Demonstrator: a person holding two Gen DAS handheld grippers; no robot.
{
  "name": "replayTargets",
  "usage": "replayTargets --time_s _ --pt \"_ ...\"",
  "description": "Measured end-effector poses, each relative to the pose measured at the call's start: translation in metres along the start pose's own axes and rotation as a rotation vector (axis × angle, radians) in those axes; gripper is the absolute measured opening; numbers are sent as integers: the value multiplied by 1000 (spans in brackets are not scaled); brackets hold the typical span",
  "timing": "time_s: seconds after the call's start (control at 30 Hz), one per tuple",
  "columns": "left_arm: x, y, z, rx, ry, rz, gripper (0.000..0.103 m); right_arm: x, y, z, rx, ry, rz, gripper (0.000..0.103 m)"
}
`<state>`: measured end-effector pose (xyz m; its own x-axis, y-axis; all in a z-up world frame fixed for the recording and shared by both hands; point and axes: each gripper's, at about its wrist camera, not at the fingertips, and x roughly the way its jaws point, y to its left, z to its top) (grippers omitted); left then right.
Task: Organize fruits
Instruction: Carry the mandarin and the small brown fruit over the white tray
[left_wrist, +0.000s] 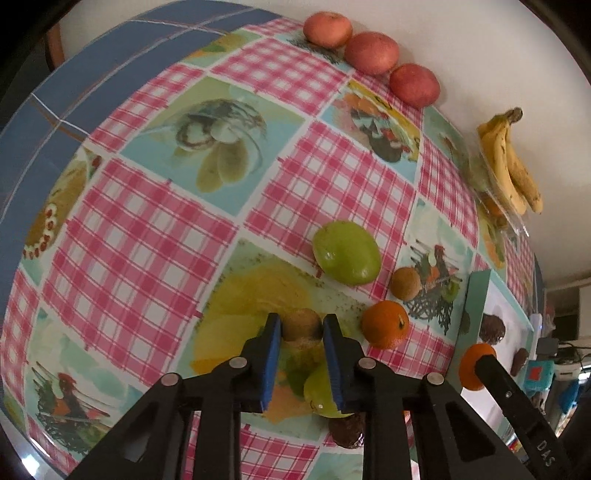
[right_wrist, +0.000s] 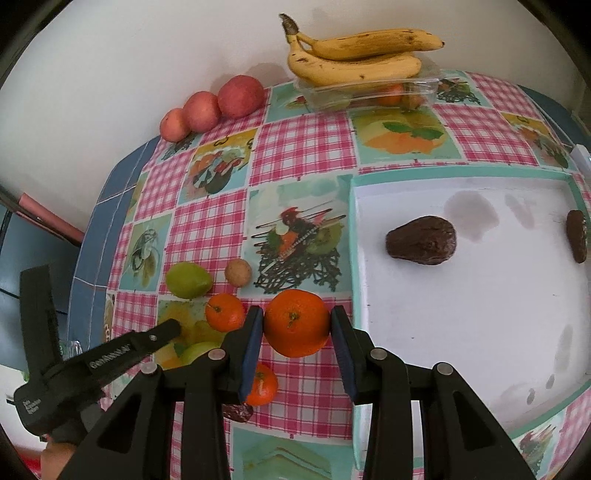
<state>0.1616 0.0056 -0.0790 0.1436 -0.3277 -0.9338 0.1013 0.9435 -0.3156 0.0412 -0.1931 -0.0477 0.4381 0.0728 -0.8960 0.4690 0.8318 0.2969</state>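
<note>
- the bench (right_wrist: 303, 147) is covered in a pink-check oilcloth with fruit pictures, pushed up against a plain white wall (right_wrist: 129, 55). clutter off the far edge in the left wrist view is too blurry to name.
- the white tray (right_wrist: 461, 314) with the teal rim sits just right of the loose fruit and already holds two dark avocados (right_wrist: 421, 240).
- the bananas (right_wrist: 354, 55) lie on a clear plastic box (right_wrist: 424, 85) at the wall, three red apples (right_wrist: 207, 107) lined up beside them.
- the right gripper (right_wrist: 297, 325) is clamped on an orange (right_wrist: 296, 322), held just left of the tray rim. i'd clear the rim before letting go and set it away from the avocados so it doesn't roll into them.
- the left gripper (left_wrist: 301, 328) has its pads on either side of a small brown fruit (left_wrist: 301, 325), looks like it's squeezing it. go gentle, it's small and could pop out.
- a green pear-like fruit (left_wrist: 346, 252), another small brown one (left_wrist: 405, 283) and a mandarin (left_wrist: 385, 324) sit loose nearby.
</note>
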Motion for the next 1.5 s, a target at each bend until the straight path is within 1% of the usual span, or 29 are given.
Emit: replayTargets --time_s 0.17,0.3,0.43,0.53,0.8,1.0,1.2,1.3,1.5 --pt "-14 -4 -1 8 -37 -7 25 -8 -22 3 40 -13 -17 39" --pt "-22 -18 -3 34 -58 -20 25 -19 -47 8 92 -33 -31 39" --pt "-27 -41 -11 80 -68 -35 25 -31 -77 12 147 -48 -65 39" --pt "-27 -65 -21 128 -64 -50 25 -38 -101 11 180 -53 -107 39" --pt "-11 -132 -57 268 5 -87 25 -54 -145 1 189 -63 -233 39" --pt "3 -173 -88 396 62 -90 25 -58 -176 -4 213 -47 -267 39" --pt "18 -190 -112 467 128 -80 25 -52 -185 -8 216 -12 -263 39" --pt "25 -192 -121 496 165 -57 25 -47 -182 -11 199 17 -261 39" --pt "34 -194 -136 523 210 -44 25 -41 -182 -14 196 37 -264 39"
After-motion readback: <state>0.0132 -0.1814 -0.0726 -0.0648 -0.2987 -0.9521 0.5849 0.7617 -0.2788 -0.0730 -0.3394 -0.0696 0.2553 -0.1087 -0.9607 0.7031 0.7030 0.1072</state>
